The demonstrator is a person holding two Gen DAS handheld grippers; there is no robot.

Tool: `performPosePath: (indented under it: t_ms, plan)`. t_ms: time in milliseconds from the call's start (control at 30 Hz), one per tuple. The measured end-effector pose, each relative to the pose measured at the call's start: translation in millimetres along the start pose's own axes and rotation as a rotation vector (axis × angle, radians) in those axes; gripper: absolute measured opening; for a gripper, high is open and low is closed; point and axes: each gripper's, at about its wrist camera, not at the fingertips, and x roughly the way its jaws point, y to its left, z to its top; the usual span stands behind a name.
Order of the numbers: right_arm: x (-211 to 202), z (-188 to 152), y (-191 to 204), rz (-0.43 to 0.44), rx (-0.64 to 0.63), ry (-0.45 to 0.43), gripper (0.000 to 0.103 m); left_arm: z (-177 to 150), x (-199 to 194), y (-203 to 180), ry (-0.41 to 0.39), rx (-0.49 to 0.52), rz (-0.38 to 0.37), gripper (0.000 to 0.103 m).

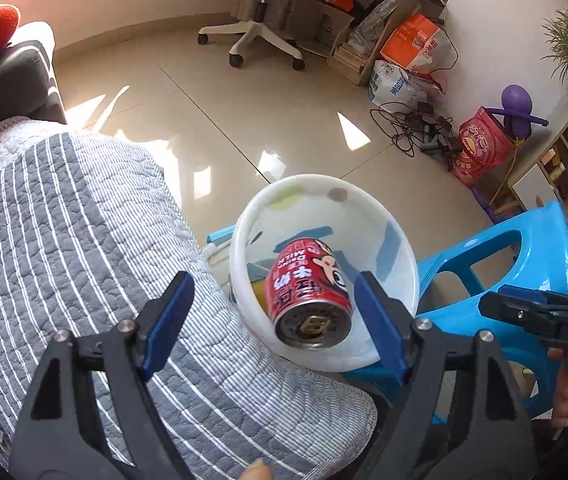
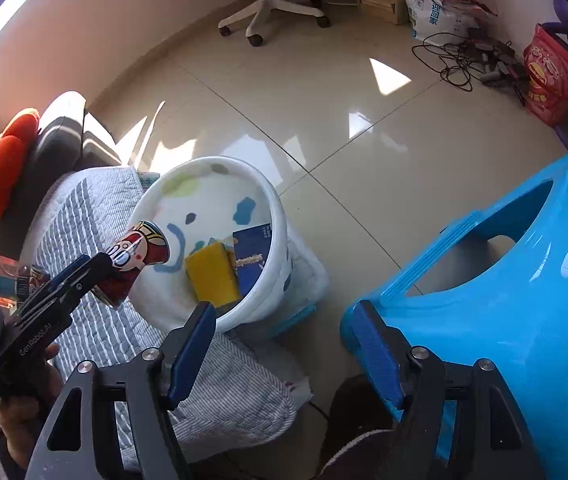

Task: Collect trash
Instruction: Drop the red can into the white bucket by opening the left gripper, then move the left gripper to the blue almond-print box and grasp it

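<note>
A red milk can [image 1: 308, 294] hangs loose over the white trash bin [image 1: 243, 248], between the wide-apart fingers of my left gripper [image 1: 273, 304], which touch nothing. In the right wrist view the can [image 2: 139, 252] tips over the bin's rim [image 2: 279, 216] just past the left gripper's fingertips [image 2: 95, 266]. A yellow sponge [image 2: 211, 276] and a blue packet [image 2: 253, 254] lie inside the bin. My right gripper [image 2: 284, 330] is open and empty, low between the bin and a blue stool.
A grey striped quilted cushion [image 1: 83, 240] lies left of the bin. A blue plastic stool [image 2: 504, 300] stands right of it. An office chair [image 1: 259, 32], cables [image 1: 416, 124], bags and boxes stand on the tiled floor beyond. A red plush [image 2: 3, 168] sits on the sofa arm.
</note>
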Motion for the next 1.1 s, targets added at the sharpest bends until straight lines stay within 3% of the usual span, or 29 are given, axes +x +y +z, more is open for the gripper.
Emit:
performPosePath:
  t_ms: [67, 100, 267, 500, 567, 1100]
  plan:
    - [-2.4, -0.6, 6.3, -0.002, -0.013, -0.009, 0.076, -2.9, -6.8, 5.7, 0.005, 0.005, 0.056, 0.094]
    - [-3.4, -0.9, 9.8, -0.004, -0.022, -0.012, 0.076, -4.8, -8.5, 10.2, 0.022, 0.005, 0.085, 0.101]
    - [-5.4, -3.3, 31.6, -0.021, -0.076, -0.021, 0.078, -23.0, -24.6, 36.3, 0.057, -0.002, 0.194, 0.102]
    - [-7.2, -11.3, 83.1, -0.027, -0.183, -0.034, 0.079, -50.6, -68.2, 83.0, 0.065, -0.058, 0.254, 0.102]
    - [-7.5, -16.3, 102.9, -0.028, -0.227, -0.038, 0.083, -58.5, -82.5, 97.5, 0.061, -0.075, 0.269, 0.102]
    - [12.9, -78.9, 249.5, 0.023, -0.524, -0.022, 0.085, -131.2, -170.3, 211.9, 0.061, -0.245, 0.385, 0.102]
